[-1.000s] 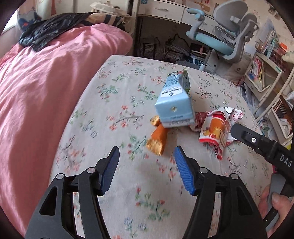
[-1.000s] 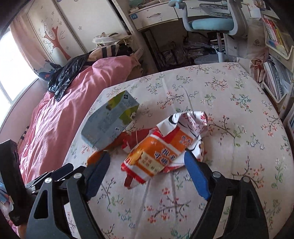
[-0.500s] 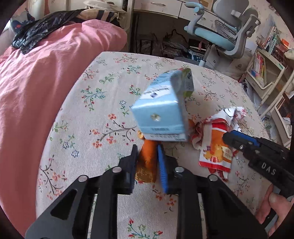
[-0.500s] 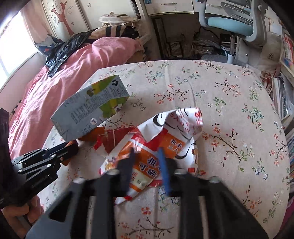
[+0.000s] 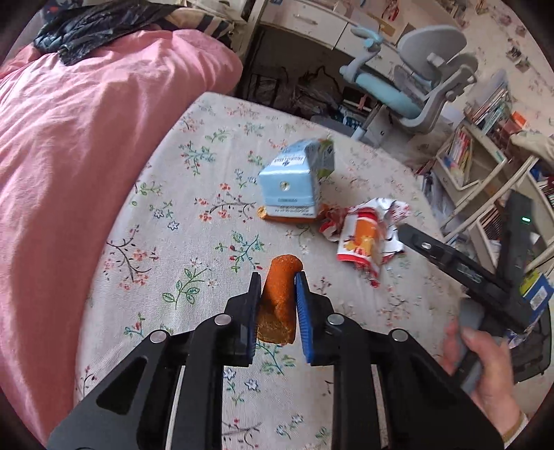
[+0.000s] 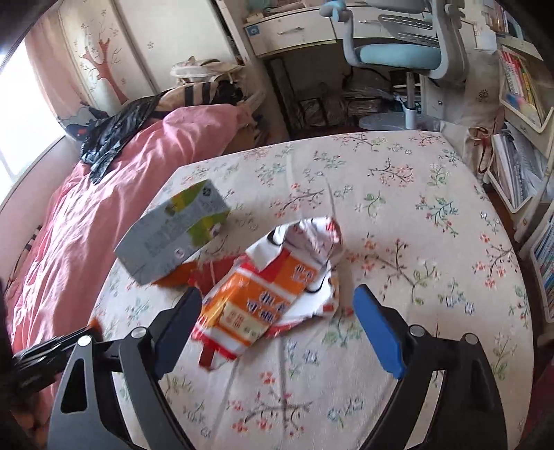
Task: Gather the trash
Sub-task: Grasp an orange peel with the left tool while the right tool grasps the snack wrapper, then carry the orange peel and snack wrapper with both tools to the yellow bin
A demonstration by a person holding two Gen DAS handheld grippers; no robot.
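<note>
My left gripper (image 5: 277, 304) is shut on an orange snack wrapper (image 5: 281, 297) and holds it above the floral sheet (image 5: 194, 249). A light blue carton (image 5: 294, 183) lies on its side further away, also seen in the right wrist view (image 6: 173, 232). A crumpled orange-and-white packet (image 5: 363, 239) lies to its right. My right gripper (image 6: 277, 308) is open, its fingers on either side of that packet (image 6: 270, 294). A red wrapper (image 6: 211, 273) lies between carton and packet.
A pink blanket (image 5: 69, 155) covers the bed's left side, with a black plastic bag (image 5: 90, 31) at its far end. A grey-and-blue desk chair (image 5: 408, 86) and bookshelves (image 5: 484, 162) stand beyond the bed's right edge.
My left gripper closed on the orange wrapper and pulled it back from the carton. My right gripper closed on the packet half a second ago and is now open again.
</note>
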